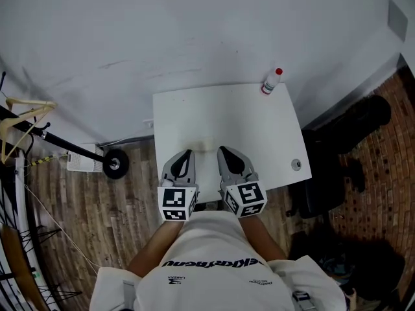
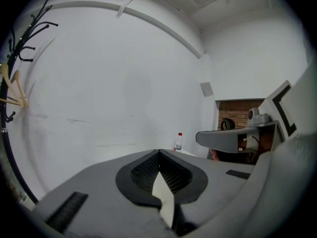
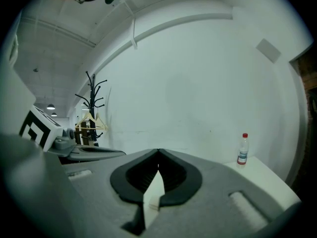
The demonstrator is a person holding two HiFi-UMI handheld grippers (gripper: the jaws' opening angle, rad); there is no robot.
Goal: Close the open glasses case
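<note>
Over the table (image 1: pixel 259 128), our left gripper (image 1: pixel 187 154) and right gripper (image 1: pixel 224 151) were closed, empty; the faint pale case (image 1: pixel 205 145) risked being shoved.

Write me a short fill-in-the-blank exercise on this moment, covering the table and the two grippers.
1. The bottle on the white table has a ___ cap.
2. Seen from the person, that bottle stands at the table's far ___ corner.
3. The left gripper and the right gripper both have their jaws ___, with nothing held between them.

Missing words: red; right; shut
</note>
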